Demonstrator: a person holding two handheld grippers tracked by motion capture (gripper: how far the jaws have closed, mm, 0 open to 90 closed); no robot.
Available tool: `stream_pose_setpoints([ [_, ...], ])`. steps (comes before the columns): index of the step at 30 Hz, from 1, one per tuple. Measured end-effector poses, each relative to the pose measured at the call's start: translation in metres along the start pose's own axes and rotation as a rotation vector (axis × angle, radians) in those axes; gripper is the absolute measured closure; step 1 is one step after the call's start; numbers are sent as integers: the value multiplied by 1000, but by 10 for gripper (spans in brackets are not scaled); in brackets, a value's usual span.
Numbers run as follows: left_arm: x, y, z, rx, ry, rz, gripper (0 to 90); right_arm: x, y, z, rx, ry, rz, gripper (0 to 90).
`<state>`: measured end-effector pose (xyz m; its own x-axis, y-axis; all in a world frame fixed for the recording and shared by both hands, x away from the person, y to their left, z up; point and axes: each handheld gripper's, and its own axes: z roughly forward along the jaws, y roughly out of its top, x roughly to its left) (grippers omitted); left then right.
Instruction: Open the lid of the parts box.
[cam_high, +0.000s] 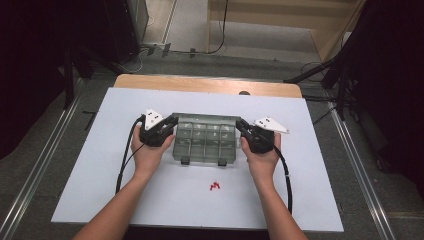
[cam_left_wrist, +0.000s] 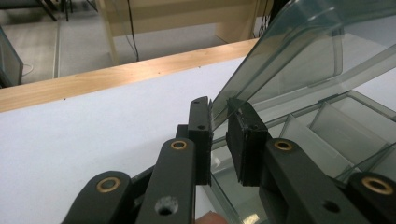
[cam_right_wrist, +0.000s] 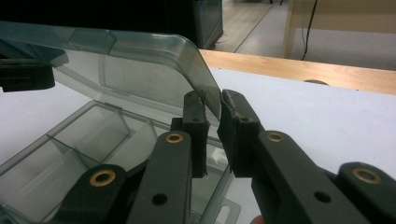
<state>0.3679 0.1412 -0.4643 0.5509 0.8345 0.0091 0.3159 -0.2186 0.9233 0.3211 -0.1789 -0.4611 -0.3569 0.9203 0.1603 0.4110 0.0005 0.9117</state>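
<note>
A clear plastic compartment box (cam_high: 205, 145) sits mid-table on the white sheet, its hinged lid (cam_high: 204, 118) raised partway. My left gripper (cam_high: 170, 123) pinches the lid's left edge. My right gripper (cam_high: 241, 126) pinches its right edge. In the left gripper view the lid (cam_left_wrist: 303, 56) slants up from between the jaws of the left gripper (cam_left_wrist: 218, 121), above empty compartments (cam_left_wrist: 336, 135). In the right gripper view the lid (cam_right_wrist: 130, 70) rises from the right gripper (cam_right_wrist: 212, 126), with the dividers (cam_right_wrist: 70, 154) below it. Both grippers are shut on the lid's thin rim.
A small red object (cam_high: 215, 186) lies on the white sheet (cam_high: 125, 190) in front of the box. The wooden table edge (cam_high: 200, 82) runs along the back. Black stands and cables crowd the floor on both sides.
</note>
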Motion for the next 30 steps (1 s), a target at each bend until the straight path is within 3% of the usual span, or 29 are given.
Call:
stream_pose_setpoints([
  [11, 1, 1, 1, 1, 9, 10, 823, -2, -5, 12, 8, -17, 44, 795],
  [18, 6, 5, 2, 29, -18, -59, 856, -2, -4, 17, -7, -39, 79, 825],
  [23, 8, 9, 6, 35, -20, -59, 859, -2, 3, 22, 5, -71, 69, 848],
  [30, 12, 13, 13, 36, -15, -64, 859, -7, 10, 30, 20, -73, 78, 863],
])
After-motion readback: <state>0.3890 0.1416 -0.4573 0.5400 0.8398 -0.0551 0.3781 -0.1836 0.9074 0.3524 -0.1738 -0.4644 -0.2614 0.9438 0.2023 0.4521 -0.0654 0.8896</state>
